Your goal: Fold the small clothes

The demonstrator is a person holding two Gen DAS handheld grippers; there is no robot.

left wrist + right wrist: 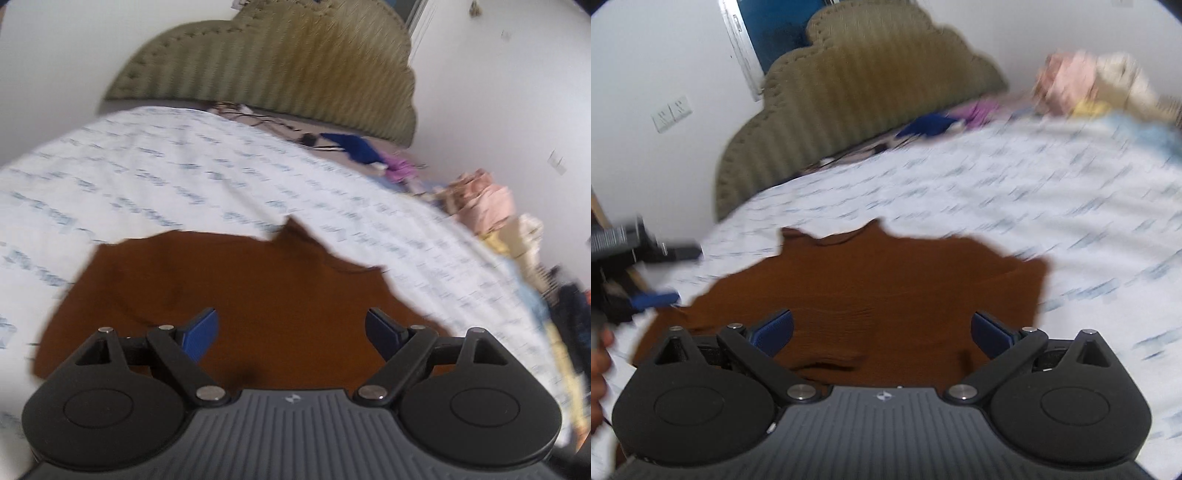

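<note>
Brown knit garment (236,295) lies spread on the bed (147,177), lower centre of both views, mostly flat. Rust colour, fine ribbed weave. Far edge is jagged, w/ a small peak poking up at centre; in the right wrist view a squared flap, maybe a sleeve, reaches to the right. A crease or low fold sits near the bottom of that view. Blur hides finer detail.

Step, as I read it: between grabs, garment laid out, nothing held, so a fold is about to start or be repeated. Next move prob. calls for picking an edge or corner, pinching only the layer wanted, then carrying it across w/o dragging the rest.

Left gripper (291,332): jaws wide apart, nothing between them, hovering over the cloth. Right gripper (882,328): jaws also apart and empty, over the garment's near part. Left gripper shows again at the left edge of the right wrist view (665,277), beside the garment's left side.

Further out: bedsheet is white w/ small blue-grey print. Olive scalloped headboard (266,62) at top. Pile of other clothes (484,206), pink, purple, blue, at the right.
</note>
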